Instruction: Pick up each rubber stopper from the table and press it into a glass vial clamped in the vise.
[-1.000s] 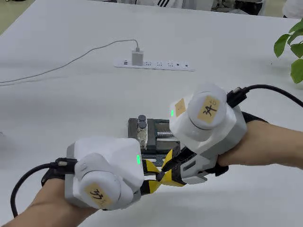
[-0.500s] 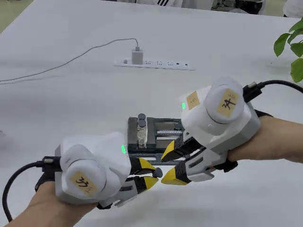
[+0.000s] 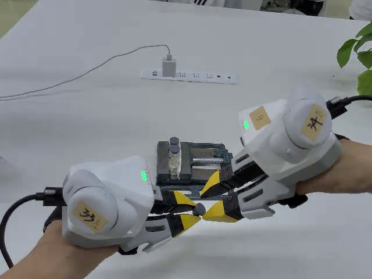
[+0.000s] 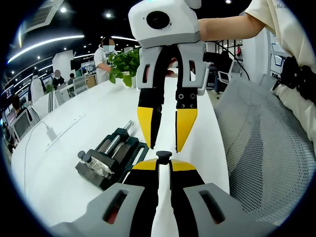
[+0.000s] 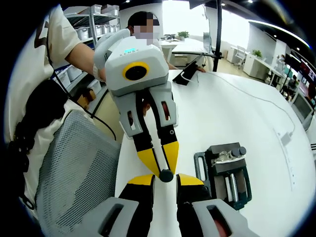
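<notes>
Left hand-held gripper [image 3: 192,211]: narrow, pinched on the stopper at its very tips, pointing across toward the other one.
Stopper [image 3: 199,208]: a small dark plug held off the desk [image 3: 104,116], sitting right at the mouth of the right jaws. Its long axis is too small for us to read.
Vials [image 3: 174,158]: two, upright, side by side at the left end of the vise, both dark on top (plugged already or not, we cannot tell).
Vise [image 3: 200,168]: flat on the desk just beyond the meeting tips, with its screw running off to the right.
Right hand-held gripper [image 3: 204,204]: jaws wide, holding nothing, one yellow tip on each side of the stopper without touching it.
Key relation: we judge this to be a hand-over. The stopper lies straight ahead of the right jaws, and the vials stand near, on the left gripper's side.
Room: there is open desk to the left and beyond the vise, and the power strip [image 3: 189,77] and plant [image 3: 357,55] are well apart. The desk edge and a mesh chair [image 4: 256,148] are close behind the hands, so we would work forward.
</notes>
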